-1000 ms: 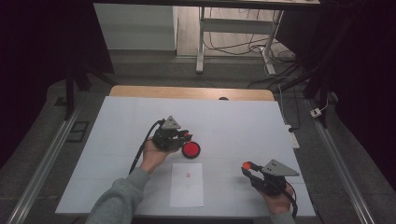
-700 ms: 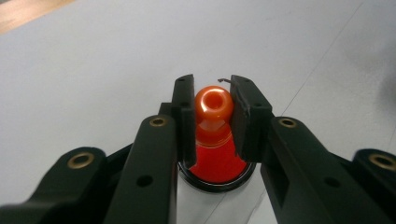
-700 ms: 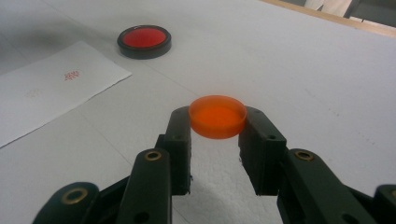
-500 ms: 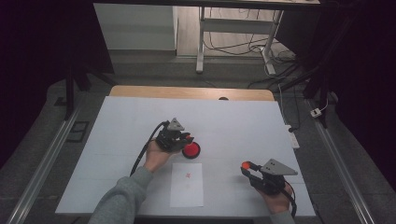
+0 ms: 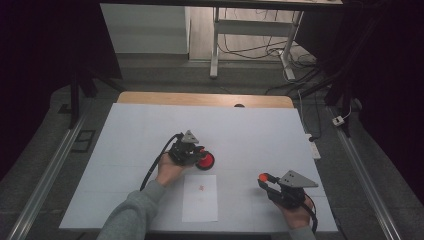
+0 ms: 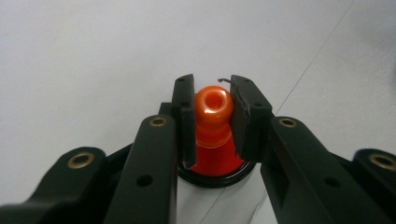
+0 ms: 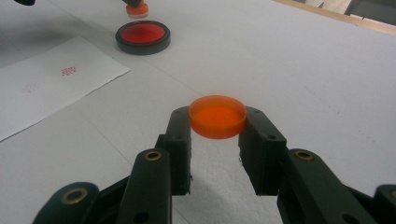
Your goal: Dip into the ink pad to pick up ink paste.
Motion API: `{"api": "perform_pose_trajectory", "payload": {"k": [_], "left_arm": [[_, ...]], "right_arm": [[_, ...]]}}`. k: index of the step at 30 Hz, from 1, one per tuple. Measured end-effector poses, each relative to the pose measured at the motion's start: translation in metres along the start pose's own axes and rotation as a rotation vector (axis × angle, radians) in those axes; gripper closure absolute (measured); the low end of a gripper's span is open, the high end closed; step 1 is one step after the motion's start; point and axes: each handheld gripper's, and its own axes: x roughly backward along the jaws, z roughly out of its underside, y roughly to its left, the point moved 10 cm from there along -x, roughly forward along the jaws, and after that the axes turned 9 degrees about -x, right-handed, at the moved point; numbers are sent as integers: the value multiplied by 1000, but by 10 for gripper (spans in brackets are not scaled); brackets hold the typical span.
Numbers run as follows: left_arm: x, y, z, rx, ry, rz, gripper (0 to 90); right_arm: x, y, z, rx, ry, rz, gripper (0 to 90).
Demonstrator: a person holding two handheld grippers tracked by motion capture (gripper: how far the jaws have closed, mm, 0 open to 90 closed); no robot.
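1. The left gripper [image 6: 212, 116] squeezes the round orange plastic stamp handle [image 6: 214, 105], over the round black ink pad with red ink [image 5: 205, 160] near the middle of the white tabletop [image 5: 250, 130].
2. The right gripper [image 7: 218, 122] squeezes a flat round orange plastic lid [image 7: 217, 115], near the front right corner.
3. A white paper sheet with red marks [image 5: 200, 197] lies by the front edge.

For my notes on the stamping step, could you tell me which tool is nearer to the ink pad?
Left. The left tool holds the orange stamp right over the ink pad; the right tool, gripping the orange lid, sits well away toward the table's near edge.
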Motion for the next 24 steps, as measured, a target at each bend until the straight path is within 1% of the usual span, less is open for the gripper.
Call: {"api": "perform_pose_trajectory", "payload": {"k": [4,9,13,17,24], "left_arm": [[-3,-1,2,-4,10,1,726],[-6,-3,1,-2,7,3,726],[-9,-5,0,-16,9,7,726],[-11,-5,2,-11,15,6,726],[-12,-5,3,-16,24,3,726]], "right_arm": [[-1,1,1,1,3,-3,648],[-1,1,1,2,5,-8,648],[-1,1,1,3,7,-8,648],[-1,1,1,3,9,-8,648],[-2,2,2,-1,13,-15,648]]}}
